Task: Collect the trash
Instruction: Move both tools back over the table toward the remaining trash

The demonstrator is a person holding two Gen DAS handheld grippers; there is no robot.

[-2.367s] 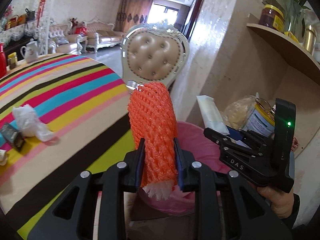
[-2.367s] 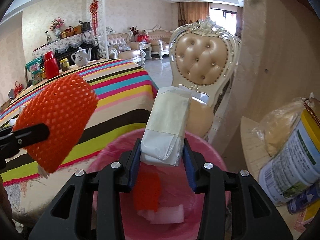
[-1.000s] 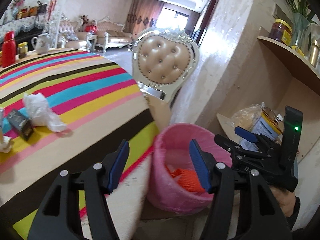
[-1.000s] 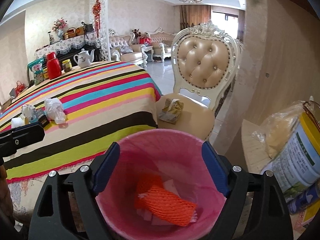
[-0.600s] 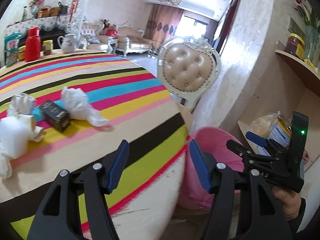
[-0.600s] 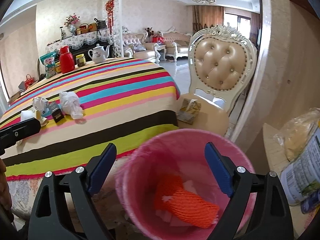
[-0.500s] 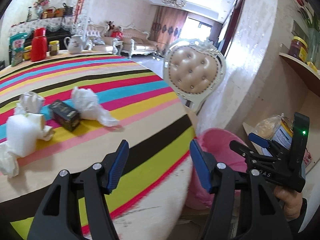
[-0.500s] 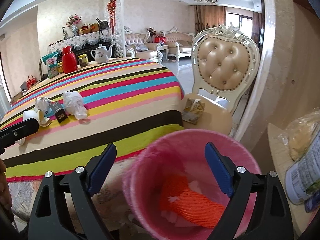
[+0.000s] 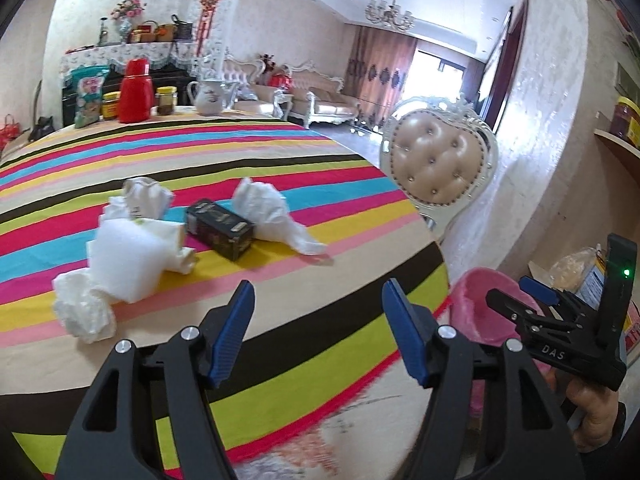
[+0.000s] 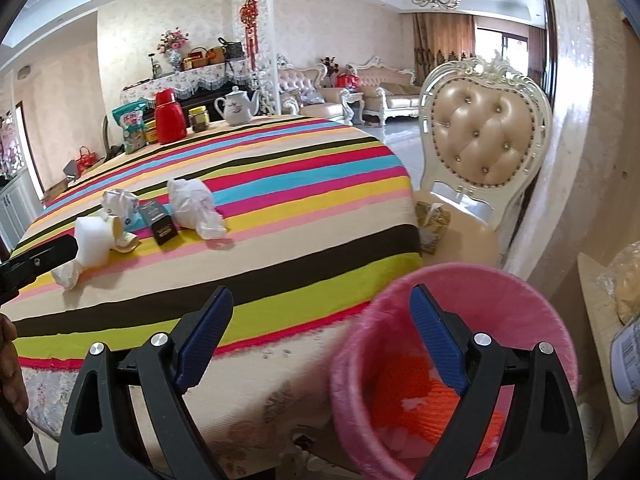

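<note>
I am holding the left gripper over the near edge of the striped table, jaws opening with nothing between them. The dark box is lying further in on that table, crumpled tissues just beside it. My right gripper, spread wide and empty, is hanging beside the table above the pink bin, where orange netting is lying
</note>
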